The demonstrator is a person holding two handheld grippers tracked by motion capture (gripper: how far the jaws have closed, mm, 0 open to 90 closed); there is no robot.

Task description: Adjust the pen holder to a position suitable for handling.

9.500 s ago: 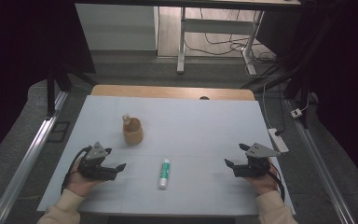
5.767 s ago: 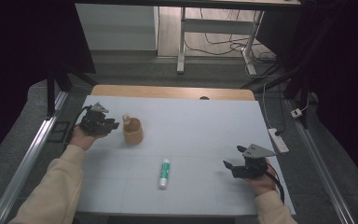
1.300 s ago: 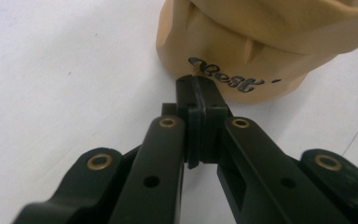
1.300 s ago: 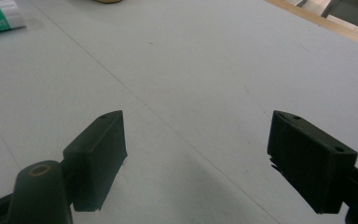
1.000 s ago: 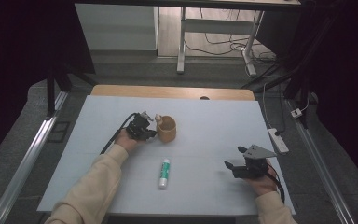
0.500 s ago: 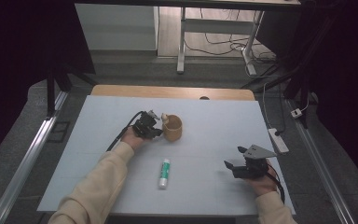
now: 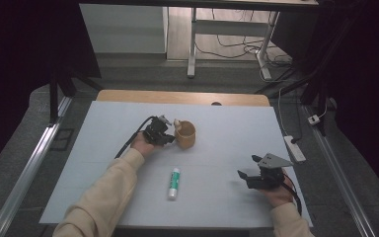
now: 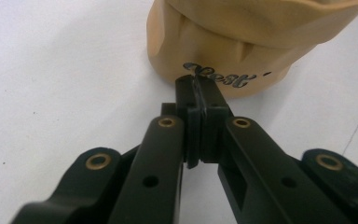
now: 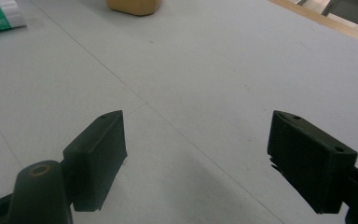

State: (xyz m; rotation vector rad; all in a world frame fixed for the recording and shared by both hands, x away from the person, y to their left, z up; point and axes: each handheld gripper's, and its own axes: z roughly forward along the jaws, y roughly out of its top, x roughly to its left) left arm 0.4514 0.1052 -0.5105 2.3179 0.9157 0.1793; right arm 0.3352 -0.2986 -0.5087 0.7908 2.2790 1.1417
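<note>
My left gripper (image 8: 196, 91) reached out mid-table, jaws pressed together, nothing between them, tips touching side of tan cup (image 7: 185, 135) just above lettering. Cup upright on pale table (image 7: 227, 128), at 3 o'clock of left gripper in high view. My right gripper (image 7: 246, 177) rests low near front edge, jaws spread wide, holding nothing. Cup at 10 o'clock from it, well apart. White-green tube (image 7: 174, 183) lies flat at 6 o'clock of cup, between both hands.
</note>
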